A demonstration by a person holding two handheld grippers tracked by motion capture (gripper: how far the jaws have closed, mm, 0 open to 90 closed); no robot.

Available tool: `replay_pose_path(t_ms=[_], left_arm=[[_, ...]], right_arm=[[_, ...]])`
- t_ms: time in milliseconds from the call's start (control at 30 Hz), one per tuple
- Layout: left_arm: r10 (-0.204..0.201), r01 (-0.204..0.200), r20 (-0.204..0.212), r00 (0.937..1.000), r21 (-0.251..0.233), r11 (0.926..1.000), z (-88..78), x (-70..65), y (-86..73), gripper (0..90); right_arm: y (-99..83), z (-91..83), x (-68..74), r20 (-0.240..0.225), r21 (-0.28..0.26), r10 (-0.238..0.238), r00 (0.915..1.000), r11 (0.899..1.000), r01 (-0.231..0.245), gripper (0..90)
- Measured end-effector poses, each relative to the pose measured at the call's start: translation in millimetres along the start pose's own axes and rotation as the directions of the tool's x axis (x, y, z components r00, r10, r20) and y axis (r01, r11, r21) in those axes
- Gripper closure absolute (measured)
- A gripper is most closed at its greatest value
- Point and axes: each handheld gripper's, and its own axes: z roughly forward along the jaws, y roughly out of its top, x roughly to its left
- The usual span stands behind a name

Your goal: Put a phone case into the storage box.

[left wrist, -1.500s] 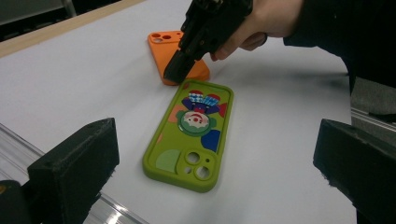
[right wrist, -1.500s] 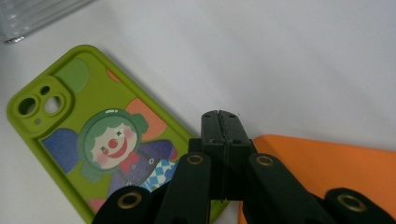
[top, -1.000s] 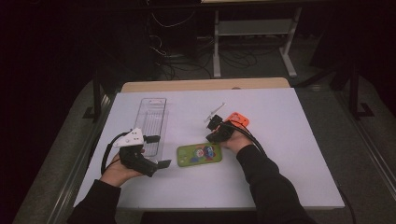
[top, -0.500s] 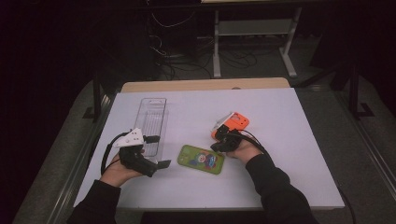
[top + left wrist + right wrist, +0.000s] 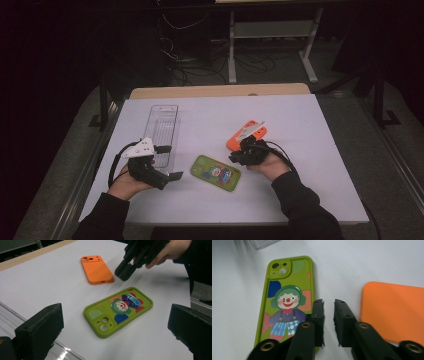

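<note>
Between the two phone cases, the right gripper (image 5: 328,305) hangs just above the white table (image 5: 320,150) with its jaws a narrow slit apart and nothing between them; they have just been opening. The green case (image 5: 287,297), printed with a clown, lies flat to one side of its tips and the orange case (image 5: 394,310) flat to the other, neither touched by the pads. The left gripper (image 5: 170,176) rests low on the table with its jaws spread wide and empty, pointed toward the green case (image 5: 117,311) from the near side.

As a judgement, the green case looks set down and let go, lying face up near the middle of the table, so the placing step seems done. What is left is unclear, but the clear tray (image 5: 164,132) standing just behind the left gripper holds nothing I can make out, and both cases are outside it.

There is plenty of bare table around the green case (image 5: 216,173) on every side. The orange case (image 5: 246,135) sits just past the right hand, well inside the far edge. The tray is the one thing near the left hand's path, and the near table edge lies close under both forearms.
</note>
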Motion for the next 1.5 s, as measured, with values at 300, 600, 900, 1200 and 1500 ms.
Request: replay_pose_path(t_ms=[300,600,900,1200,1500], left_arm=[[-0.005,0.005,-0.004,1.0000,-0.004,1.0000,1.5,-0.1,-1.6,0.0],[0.002,-0.002,-0.006,1.0000,0.001,1.0000,2.0,0.6,-2.4,0.0],[0.013,-0.013,-0.010,0.9999,0.007,0.9999,1.1,0.5,-2.4,0.0],[0.000,-0.001,-0.010,0.9999,-0.005,1.0000,-0.7,1.9,-2.8,0.0],[0.009,-0.009,-0.005,0.9999,0.005,0.9999,1.0,1.1,-2.6,0.0]], right_arm=[[-20.4,-28.5,-1.2,0.079,-0.069,0.040,0.9961,0.997,-0.035,44.4],[-47.8,-57.4,-4.1,0.149,-0.119,0.079,0.9857,0.991,-0.062,26.3],[-66.6,-71.8,4.0,0.178,-0.189,0.084,0.9805,0.981,-0.050,12.3],[-90.0,-90.0,0.7,0.177,-0.289,0.122,0.9767,0.955,-0.067,0.0],[-98.6,-88.1,0.1,0.164,-0.274,0.129,0.9780,0.958,-0.081,0.0]])
